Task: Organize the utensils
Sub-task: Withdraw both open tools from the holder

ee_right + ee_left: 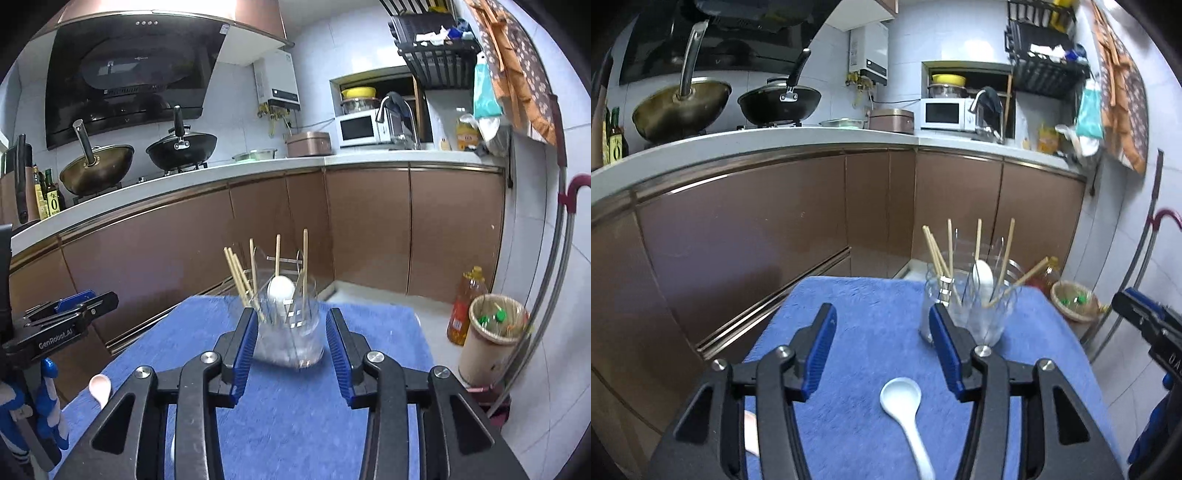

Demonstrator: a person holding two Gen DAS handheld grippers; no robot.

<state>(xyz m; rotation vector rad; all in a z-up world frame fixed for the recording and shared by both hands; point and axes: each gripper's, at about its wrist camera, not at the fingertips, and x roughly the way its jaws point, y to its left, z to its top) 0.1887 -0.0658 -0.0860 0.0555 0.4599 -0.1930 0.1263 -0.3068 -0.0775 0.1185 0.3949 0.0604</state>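
Note:
A clear glass holder (982,314) stands on the blue towel (871,332), with several wooden chopsticks, metal utensils and a white spoon upright in it. A white ceramic spoon (905,410) lies on the towel between and below the open fingers of my left gripper (881,325). A pink spoon (100,389) lies at the towel's left edge. In the right wrist view the holder (290,332) stands just ahead of my open, empty right gripper (290,328), between its fingertips. The right gripper also shows at the right edge of the left wrist view (1145,321).
Brown cabinet fronts (775,240) and a white countertop (775,138) with two woks, a rice cooker and a microwave run behind the towel. On the floor to the right stand an oil bottle (463,306) and a tan bin (491,339).

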